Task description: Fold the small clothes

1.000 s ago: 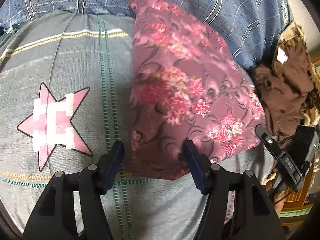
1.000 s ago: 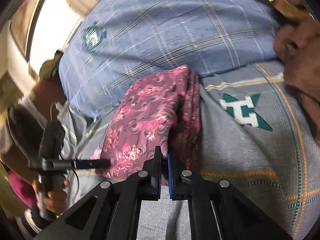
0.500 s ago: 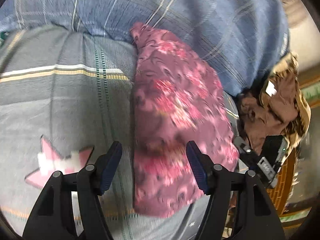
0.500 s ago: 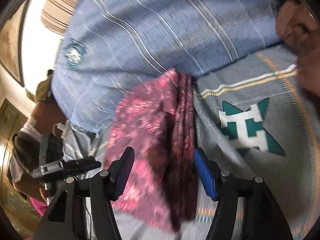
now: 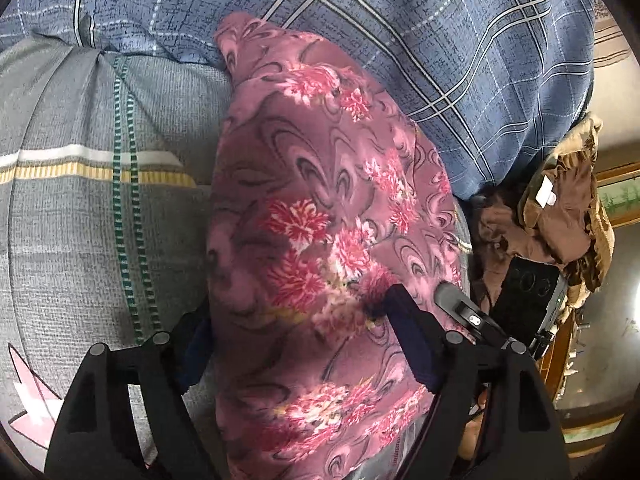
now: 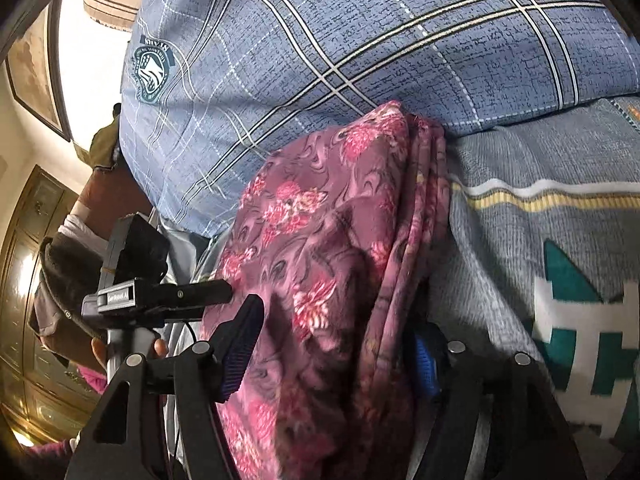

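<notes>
A folded maroon cloth with pink flowers (image 5: 320, 220) lies on the grey bedsheet (image 5: 72, 240), its far end against a blue checked pillow (image 5: 440, 40). My left gripper (image 5: 296, 344) is open, its fingers astride the cloth's near part. In the right wrist view the same cloth (image 6: 328, 264) shows its stacked folded edges on the right side. My right gripper (image 6: 336, 352) is open too, its fingers on either side of the cloth. Each gripper shows in the other's view, the right one (image 5: 472, 316) and the left one (image 6: 160, 296).
A heap of brown clothes (image 5: 552, 216) lies at the bed's right edge. The sheet has a pink star patch (image 5: 28, 404) and a teal star patch (image 6: 580, 320). A wooden cabinet (image 6: 36, 240) stands beyond the bed. A pillow (image 6: 360, 40) blocks the far side.
My right gripper has opened from shut. Both grippers have moved forward along the cloth, so it now fills the space between their fingers.
</notes>
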Motion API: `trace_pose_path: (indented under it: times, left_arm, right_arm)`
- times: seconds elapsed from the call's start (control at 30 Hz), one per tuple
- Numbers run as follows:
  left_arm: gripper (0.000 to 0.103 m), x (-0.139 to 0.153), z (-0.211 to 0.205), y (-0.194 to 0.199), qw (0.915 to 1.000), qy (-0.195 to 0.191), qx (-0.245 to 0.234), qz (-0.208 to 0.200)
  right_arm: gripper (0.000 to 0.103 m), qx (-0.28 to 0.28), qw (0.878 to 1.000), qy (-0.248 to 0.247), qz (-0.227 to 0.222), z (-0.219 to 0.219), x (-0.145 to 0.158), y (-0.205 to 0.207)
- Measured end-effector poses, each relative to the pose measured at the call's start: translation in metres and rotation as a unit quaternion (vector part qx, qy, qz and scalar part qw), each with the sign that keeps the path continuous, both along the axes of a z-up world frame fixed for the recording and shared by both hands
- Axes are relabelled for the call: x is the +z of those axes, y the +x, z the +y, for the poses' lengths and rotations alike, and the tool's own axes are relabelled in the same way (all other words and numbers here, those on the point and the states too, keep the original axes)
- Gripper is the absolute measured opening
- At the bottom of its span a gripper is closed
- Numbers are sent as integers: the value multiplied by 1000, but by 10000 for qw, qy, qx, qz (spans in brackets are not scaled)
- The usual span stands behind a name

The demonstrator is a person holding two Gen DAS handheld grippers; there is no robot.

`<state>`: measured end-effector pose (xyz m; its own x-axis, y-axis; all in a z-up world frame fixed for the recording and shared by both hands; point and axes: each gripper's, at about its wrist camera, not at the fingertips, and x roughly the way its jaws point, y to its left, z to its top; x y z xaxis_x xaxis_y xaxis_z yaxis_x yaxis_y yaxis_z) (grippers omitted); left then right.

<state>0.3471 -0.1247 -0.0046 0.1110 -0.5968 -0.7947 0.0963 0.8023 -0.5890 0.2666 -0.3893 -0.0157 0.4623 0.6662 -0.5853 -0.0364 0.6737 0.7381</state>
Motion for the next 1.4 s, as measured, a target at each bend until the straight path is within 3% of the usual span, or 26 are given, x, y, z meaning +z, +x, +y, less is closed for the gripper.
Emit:
trace_pose_path:
  times: [0.03, 0.1, 0.17, 0.27, 0.4, 0.53, 0.7, 0.9, 1.17, 1.23, 1.3, 1.33, 1.4]
  left_arm:
    - [74, 1, -2, 0, 10000, 18, 34, -26]
    - [47, 8, -2, -3, 9997, 166, 62, -156]
    - [35, 18, 1, -7, 9991, 283, 53, -322]
    - [29, 40, -5, -17, 9970, 428, 25, -640]
    - [29, 71, 1, -28, 9948, 391, 11, -944]
    - [29, 106, 28, -45, 9929, 134, 35, -1179]
    - [30, 136, 71, -74, 9878, 269, 137, -1529]
    - [30, 108, 114, -102, 9882, 555, 373, -1381]
    - [32, 34, 142, -121, 9872, 1022, 466, -1130]
    - [43, 19, 144, -123, 9858, 1130, 498, -1137]
    - [60, 12, 147, -124, 9843, 1150, 533, -1231]
    - [64, 10, 149, -124, 9830, 1190, 580, -1271]
    - [70, 7, 151, -121, 9835, 1148, 623, -1252]
  right_arm:
    - [37, -27, 9999, -120, 49, 0, -1, 0]
    - [32, -99, 9995, -304, -21, -1, 5, -8]
    - [30, -149, 9977, -651, -146, 4, 16, -12]
    - [28, -122, 9936, -1055, -376, 16, 40, -17]
    - [27, -128, 9873, -1421, -702, 25, 79, -27]
    - [27, -195, 9864, -1309, -977, 28, 117, -41]
    - [28, -61, 9849, -1139, -1305, 63, 149, -59]
    - [28, 135, 9906, -812, -1092, 116, 119, -73]
    - [29, 265, 9952, -714, -622, 150, 58, -88]
    - [32, 275, 9927, -991, -631, 153, 49, -90]
    - [38, 276, 9893, -1246, -709, 150, 42, -91]
    - [49, 272, 9877, -1361, -724, 148, 39, -92]
    - [59, 268, 9868, -1423, -723, 140, 32, -92]
